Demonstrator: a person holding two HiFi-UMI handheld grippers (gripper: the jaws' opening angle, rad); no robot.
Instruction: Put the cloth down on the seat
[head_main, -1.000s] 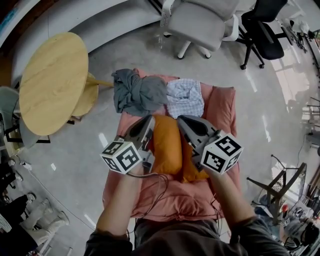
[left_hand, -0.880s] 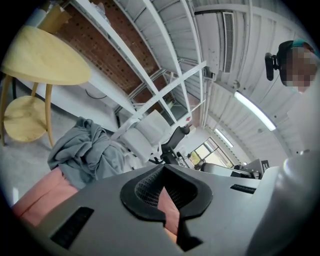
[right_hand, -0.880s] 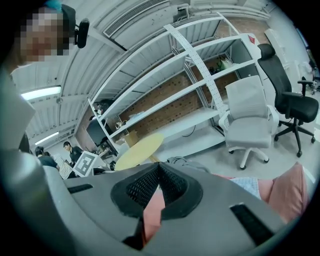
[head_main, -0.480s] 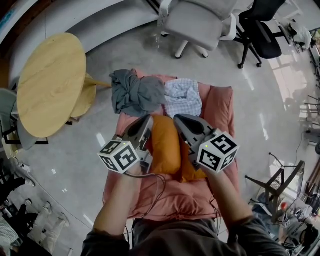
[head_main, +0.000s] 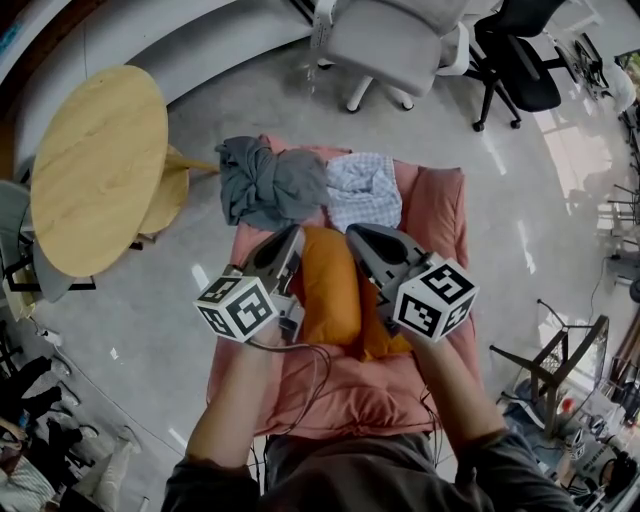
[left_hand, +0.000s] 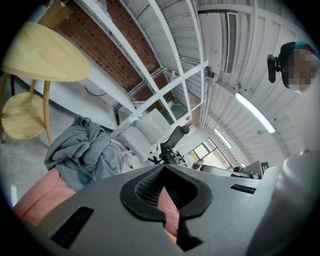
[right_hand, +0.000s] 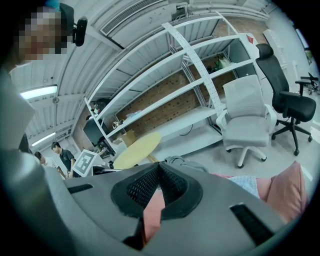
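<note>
An orange cloth (head_main: 330, 290) lies folded on the salmon-pink cushioned seat (head_main: 440, 215), between my two grippers. In the head view my left gripper (head_main: 292, 236) is beside the cloth's left edge and my right gripper (head_main: 356, 235) is over its right edge. Both point away from me. In the left gripper view the jaws (left_hand: 164, 167) meet at the tip, shut, and only pink seat shows through the gap. The right gripper (right_hand: 159, 165) looks the same, jaws together with nothing seen pinched.
A crumpled grey garment (head_main: 265, 185) and a checked cloth (head_main: 362, 190) lie at the seat's far end. A round wooden table (head_main: 95, 165) with a stool (head_main: 170, 200) stands to the left. A white office chair (head_main: 395, 40) and a black one (head_main: 525, 60) stand beyond.
Both grippers have drifted very slightly left and away from me. The orange cloth lies where it did.
</note>
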